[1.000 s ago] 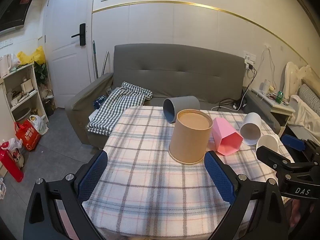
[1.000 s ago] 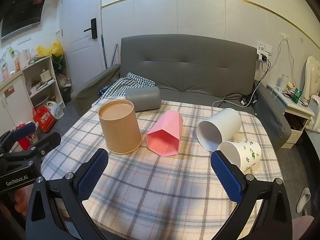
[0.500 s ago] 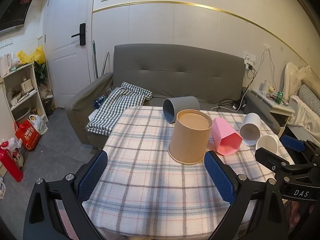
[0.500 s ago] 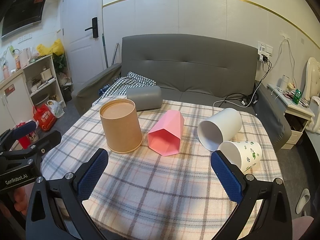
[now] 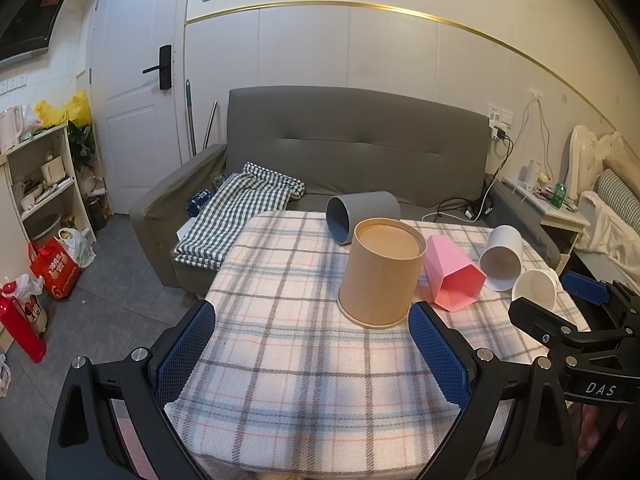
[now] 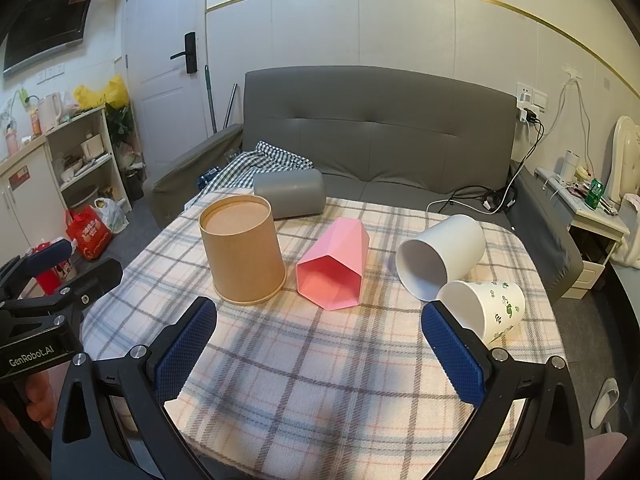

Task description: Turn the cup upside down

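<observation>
A tan cardboard cup [image 5: 382, 272] [image 6: 242, 250] stands upside down on the plaid tablecloth [image 5: 280, 352]. A grey cup [image 5: 362, 216] [image 6: 290, 194], a pink faceted cup [image 5: 452, 276] [image 6: 334, 266], a plain white cup [image 5: 502, 258] [image 6: 440, 256] and a white cup with green prints [image 5: 536, 288] [image 6: 486, 310] all lie on their sides. My left gripper [image 5: 312, 354] is open and empty, just short of the tan cup. My right gripper [image 6: 316, 354] is open and empty, in front of the pink cup.
A grey sofa [image 5: 360, 160] with a folded checked cloth [image 5: 236, 216] stands behind the table. A shelf unit [image 5: 40, 184] and bags are on the floor at the left. A bedside table [image 6: 592, 216] is at the right.
Both grippers have drifted very slightly; the cups have not moved and both grippers stay open.
</observation>
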`<state>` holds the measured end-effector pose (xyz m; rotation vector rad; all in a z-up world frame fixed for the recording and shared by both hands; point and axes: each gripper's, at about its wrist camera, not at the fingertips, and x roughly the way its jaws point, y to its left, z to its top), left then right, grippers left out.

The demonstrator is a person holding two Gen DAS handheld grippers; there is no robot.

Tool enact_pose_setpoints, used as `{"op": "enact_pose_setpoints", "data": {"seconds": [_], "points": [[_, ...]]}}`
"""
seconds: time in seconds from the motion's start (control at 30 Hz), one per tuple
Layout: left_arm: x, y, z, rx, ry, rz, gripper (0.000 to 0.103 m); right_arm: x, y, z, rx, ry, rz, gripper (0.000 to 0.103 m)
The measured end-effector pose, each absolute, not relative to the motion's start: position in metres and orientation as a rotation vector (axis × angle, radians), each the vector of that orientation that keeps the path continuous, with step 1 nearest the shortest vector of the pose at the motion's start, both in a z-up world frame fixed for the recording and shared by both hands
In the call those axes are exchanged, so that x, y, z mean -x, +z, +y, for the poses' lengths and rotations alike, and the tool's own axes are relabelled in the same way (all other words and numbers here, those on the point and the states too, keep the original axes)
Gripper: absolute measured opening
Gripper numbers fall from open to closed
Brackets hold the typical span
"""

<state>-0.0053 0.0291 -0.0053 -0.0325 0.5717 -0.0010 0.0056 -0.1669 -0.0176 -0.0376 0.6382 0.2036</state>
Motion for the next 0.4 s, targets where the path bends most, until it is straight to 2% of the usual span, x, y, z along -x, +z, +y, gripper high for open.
{"op": "enact_pose_setpoints", "data": {"seconds": [0.4], "points": [[0.0066, -0.0096, 0.0271, 0.02, -0.007, 0.576, 0.1, -0.0059, -0.0179, -0.1666, 0.04, 0.204, 0.639, 0.103]]}}
